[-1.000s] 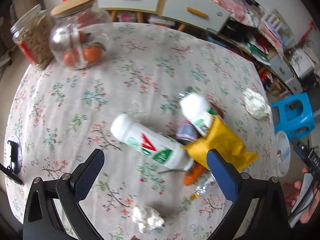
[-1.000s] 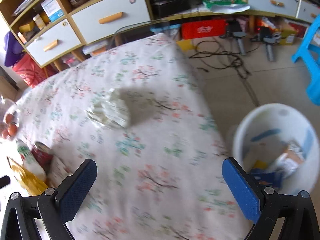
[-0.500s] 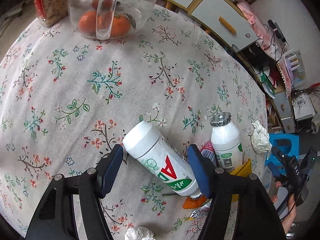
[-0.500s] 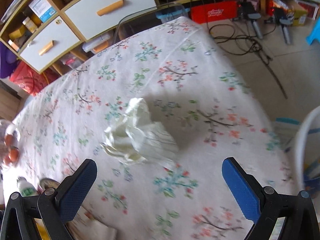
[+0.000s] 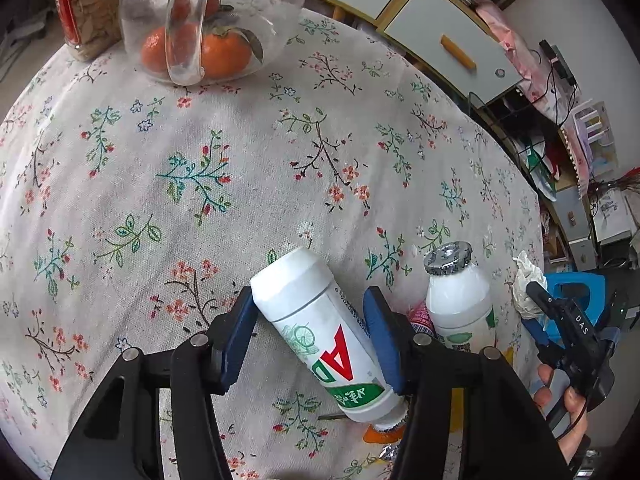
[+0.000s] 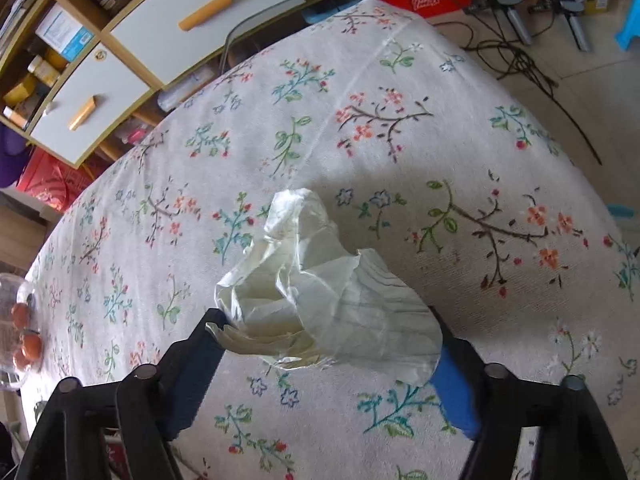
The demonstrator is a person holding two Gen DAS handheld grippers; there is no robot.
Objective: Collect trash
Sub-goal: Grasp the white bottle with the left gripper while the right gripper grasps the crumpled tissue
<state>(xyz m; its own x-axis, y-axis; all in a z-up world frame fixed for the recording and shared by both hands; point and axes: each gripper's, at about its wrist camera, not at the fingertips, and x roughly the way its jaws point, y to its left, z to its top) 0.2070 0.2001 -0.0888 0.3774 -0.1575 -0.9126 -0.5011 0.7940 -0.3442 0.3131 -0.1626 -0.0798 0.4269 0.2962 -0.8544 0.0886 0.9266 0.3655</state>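
left wrist: oranges in glass jar

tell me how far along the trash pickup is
Nothing visibly binned: no bin is in view now. In hand: the left hand-held gripper straddles the lying white bottle, pads at its sides, and the right hand-held gripper has a crumpled tissue between its fingers; neither grip clearly closed. Left: the upright small bottle and the wrappers beside it on the table.
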